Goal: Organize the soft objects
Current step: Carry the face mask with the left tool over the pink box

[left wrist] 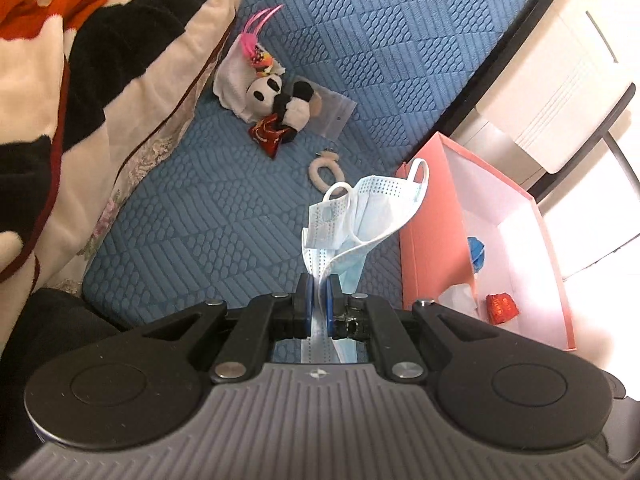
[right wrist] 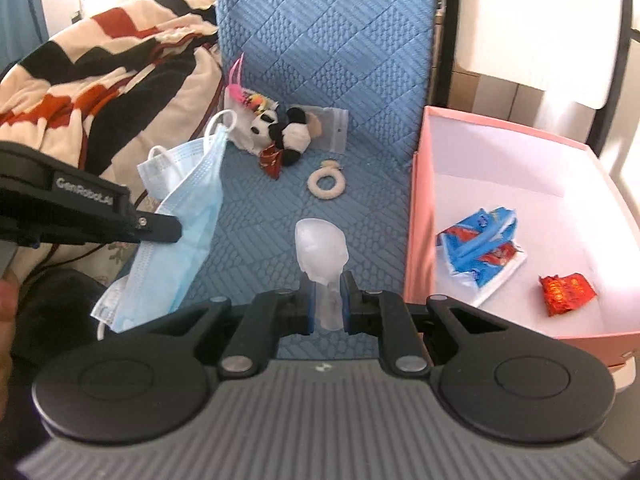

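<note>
1. Clamped in the left tongs point(left wrist: 319, 300): a blue surgical mask point(left wrist: 360, 216), pads pressed together on one edge, the rest dangling loose above the blue quilted mattress point(left wrist: 200, 208).
2. Pinched in the right tongs point(right wrist: 327, 300): a small translucent squishy piece point(right wrist: 320, 248), exact kind unclear, held by its narrow lower end.
3. Just beside, to the right: pink box point(right wrist: 416, 216), already holding a blue wrapper point(right wrist: 480, 248) and a red packet point(right wrist: 568, 292).
4. Left on the mattress: panda plush point(right wrist: 286, 134), cream ring point(right wrist: 326, 184), clear bag point(right wrist: 334, 128).
5. Risk: ear loops snagging the box rim, leaving the mask draped over the wall.
6. Risk: squishy piece slipping from so narrow a pinch, bouncing off the mattress.
</note>
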